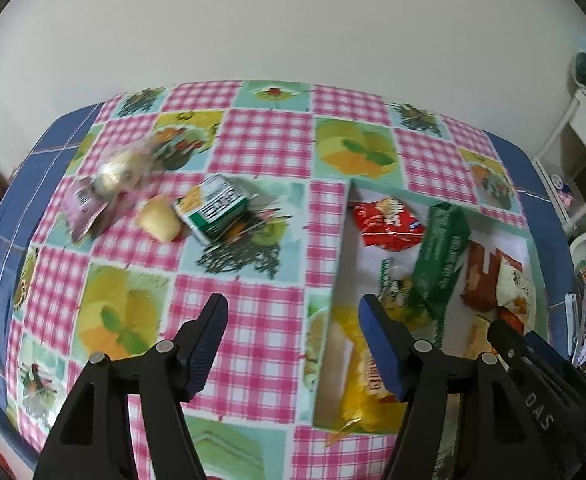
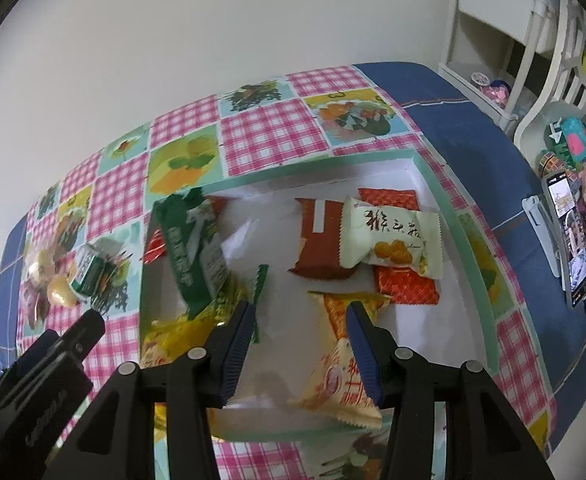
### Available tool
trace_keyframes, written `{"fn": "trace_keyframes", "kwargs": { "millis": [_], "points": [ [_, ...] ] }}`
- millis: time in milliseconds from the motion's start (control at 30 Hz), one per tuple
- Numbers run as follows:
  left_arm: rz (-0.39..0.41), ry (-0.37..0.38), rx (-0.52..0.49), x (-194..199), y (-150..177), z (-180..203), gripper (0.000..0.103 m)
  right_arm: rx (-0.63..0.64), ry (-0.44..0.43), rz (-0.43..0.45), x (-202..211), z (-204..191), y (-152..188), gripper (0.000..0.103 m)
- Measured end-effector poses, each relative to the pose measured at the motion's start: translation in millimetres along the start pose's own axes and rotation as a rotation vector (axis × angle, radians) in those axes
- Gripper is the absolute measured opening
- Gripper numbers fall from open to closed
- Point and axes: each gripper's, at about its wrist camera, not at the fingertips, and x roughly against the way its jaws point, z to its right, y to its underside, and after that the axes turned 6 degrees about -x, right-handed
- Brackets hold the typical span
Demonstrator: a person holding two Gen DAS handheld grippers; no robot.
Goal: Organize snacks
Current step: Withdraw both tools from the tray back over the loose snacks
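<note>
Nearest the left wrist camera, the left gripper [image 1: 293, 344] hangs with its blue-padded jaws spread wide and nothing between them, over the pink-checked fruit-print tablecloth [image 1: 253, 304]. Beside it, the right gripper [image 2: 299, 344] is also spread and empty, poised above the shallow white box with mint-green rim [image 2: 449, 216], its pads either side of an orange-and-cream crinkle-edged snack packet [image 2: 341, 376] without visibly touching it.

My judgement is that the step in hand is fetching the loose snacks still outside the box. For that, the left gripper should travel forward and left, come down with jaws straddling one item's narrow side, and close gently; the soft wrappers will crumple if squeezed hard.

Inside the box lie a tall dark-green carton [image 2: 191, 248] tilted against its left wall, a yellow crisp bag [image 1: 357, 372], and red, brown and cream packets.

Farther off on the cloth, well apart from the box, sit a small green-and-white carton [image 1: 213, 210] on its side, a pale yellow rounded sweet [image 1: 160, 218] just beside it, and a clear bag of round sweets [image 1: 121, 172], blurred.
</note>
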Motion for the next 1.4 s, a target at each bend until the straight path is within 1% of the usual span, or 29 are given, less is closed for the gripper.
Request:
{"fn": "trace_keyframes", "kwargs": {
  "millis": [133, 167, 200, 267, 300, 333, 400, 433, 467, 500, 633, 700, 733, 800, 833, 1100, 1233, 1400],
  "points": [
    [0.004, -0.009, 0.017, 6, 6, -10, 0.069, 0.024, -0.001, 0.003, 5, -6, 8, 0.052],
    [0.004, -0.012, 0.02, 7, 8, -12, 0.072, 0.03, -0.001, 0.005, 6, -8, 10, 0.052],
    [0.003, -0.015, 0.023, 8, 9, -13, 0.079, 0.035, -0.001, 0.006, 7, -9, 11, 0.052],
    [0.0, -0.027, 0.026, 9, 11, -17, 0.083, 0.043, 0.0, 0.008, 8, -11, 13, 0.052],
    [-0.004, -0.036, 0.03, 9, 12, -19, 0.083, 0.046, -0.002, 0.007, 8, -12, 13, 0.053],
    [-0.006, -0.044, 0.035, 8, 12, -21, 0.084, 0.049, -0.004, 0.005, 7, -13, 13, 0.056],
    [-0.011, -0.073, 0.055, 6, 12, -27, 0.097, 0.052, -0.005, 0.003, 5, -16, 13, 0.069],
    [-0.011, -0.085, 0.062, 4, 12, -29, 0.098, 0.053, -0.006, 0.002, 4, -17, 13, 0.072],
    [-0.012, -0.101, 0.071, 3, 12, -33, 0.099, 0.055, -0.008, -0.002, 2, -18, 13, 0.076],
    [-0.015, -0.109, 0.078, 2, 12, -35, 0.099, 0.056, -0.009, -0.004, 1, -19, 13, 0.078],
    [-0.03, -0.135, 0.114, -4, 13, -47, 0.099, 0.069, -0.003, -0.01, -5, -24, 13, 0.082],
    [-0.036, -0.149, 0.129, -6, 13, -52, 0.099, 0.075, -0.002, -0.01, -7, -27, 13, 0.092],
    [-0.038, -0.151, 0.133, -6, 13, -54, 0.099, 0.078, -0.003, -0.01, -8, -28, 13, 0.094],
    [-0.044, -0.153, 0.148, -8, 13, -58, 0.099, 0.082, -0.005, -0.007, -9, -30, 14, 0.101],
    [-0.046, -0.155, 0.153, -9, 12, -59, 0.099, 0.083, -0.007, -0.005, -9, -31, 14, 0.103],
    [-0.051, -0.194, 0.185, -16, 11, -71, 0.099, 0.081, -0.023, 0.017, -16, -37, 12, 0.103],
    [-0.061, -0.184, 0.204, -19, 10, -76, 0.099, 0.063, -0.034, 0.019, -20, -37, 8, 0.103],
    [-0.061, -0.165, 0.212, -21, 6, -78, 0.099, 0.049, -0.024, 0.022, -25, -37, 3, 0.103]
  ]
}}
